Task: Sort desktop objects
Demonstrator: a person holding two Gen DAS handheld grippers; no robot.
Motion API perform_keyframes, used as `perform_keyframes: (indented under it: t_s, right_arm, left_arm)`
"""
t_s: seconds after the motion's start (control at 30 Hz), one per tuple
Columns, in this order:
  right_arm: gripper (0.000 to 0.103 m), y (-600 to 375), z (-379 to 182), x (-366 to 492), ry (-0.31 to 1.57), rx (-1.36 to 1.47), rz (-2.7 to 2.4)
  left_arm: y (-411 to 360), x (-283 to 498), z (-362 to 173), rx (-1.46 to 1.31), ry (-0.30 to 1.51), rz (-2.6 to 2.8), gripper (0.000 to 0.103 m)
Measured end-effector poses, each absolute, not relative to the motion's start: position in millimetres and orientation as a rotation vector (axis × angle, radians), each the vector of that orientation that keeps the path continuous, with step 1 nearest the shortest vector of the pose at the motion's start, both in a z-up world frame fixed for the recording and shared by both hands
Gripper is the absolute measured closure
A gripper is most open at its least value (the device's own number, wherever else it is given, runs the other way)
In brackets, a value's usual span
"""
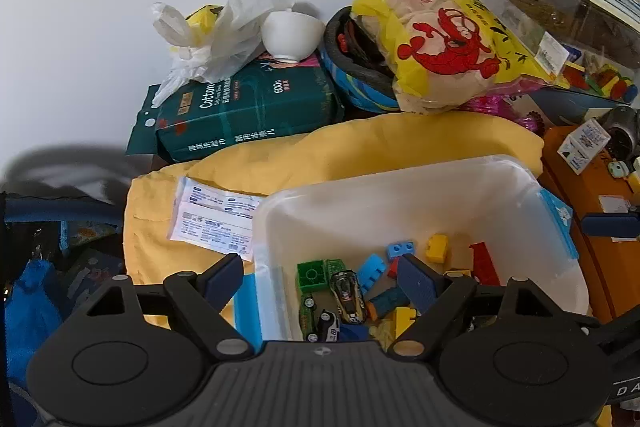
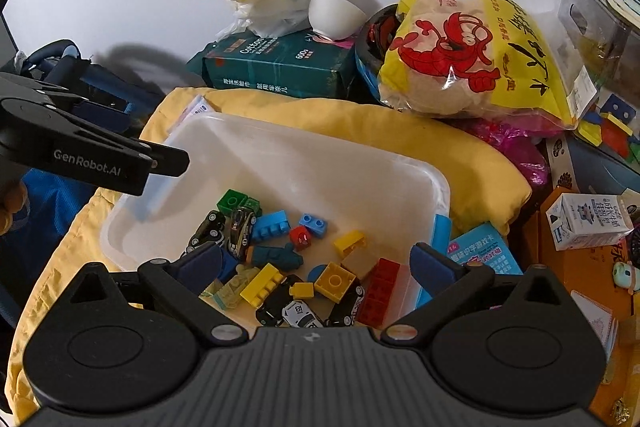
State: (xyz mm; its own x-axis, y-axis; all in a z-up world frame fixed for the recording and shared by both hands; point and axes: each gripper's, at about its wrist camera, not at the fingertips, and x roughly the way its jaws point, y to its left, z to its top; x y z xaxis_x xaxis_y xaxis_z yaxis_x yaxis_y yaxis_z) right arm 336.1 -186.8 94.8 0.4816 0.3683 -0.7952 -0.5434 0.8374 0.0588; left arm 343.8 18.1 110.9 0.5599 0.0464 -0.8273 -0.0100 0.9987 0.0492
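Note:
A clear plastic bin (image 1: 400,175) (image 2: 280,131) rests on a yellow cushion and holds loose toys. Among them are toy cars (image 1: 348,295) (image 2: 240,227), a green brick (image 1: 311,273), yellow bricks (image 2: 335,281) and a red brick (image 2: 380,283). My left gripper (image 1: 320,281) hovers open over the bin's near left part with nothing between its pads. My right gripper (image 2: 318,267) stands wide open above the bin's near edge, also holding nothing. The left gripper's black body (image 2: 92,155) shows at the left of the right wrist view, over the bin's left rim.
Behind the yellow cushion (image 1: 360,147) lie a green tissue pack (image 1: 240,107), a white bowl (image 1: 292,35) and a yellow lobster-print bag (image 1: 448,47). A paper slip (image 1: 216,219) lies left of the bin. A milk carton (image 2: 588,223) and a blue card box (image 2: 480,251) lie on the right.

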Motion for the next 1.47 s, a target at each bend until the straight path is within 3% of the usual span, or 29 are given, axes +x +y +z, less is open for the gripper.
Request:
perform_keyframes:
  t_s: [0.87,0.93,1.0,1.47]
  right_arm:
    - [0.0,-194,84,337,0.929,-0.195,0.536]
    - [0.0,-195,84,337,0.928,-0.191,0.54]
    - [0.0,-194,84,335,0.927,-0.189,0.539]
    - [0.0,-197,83,332,0.928,-0.173,0.528]
  left_arm:
    - [19,348,98,0.081,1.004,0.05,0.014]
    - [18,344,99,0.086,0.983,0.013,0.011]
    - [18,342,101,0.083,0.982,0.017,0.0]
    - [16,343,103,0.092,0.997,0.036,0.0]
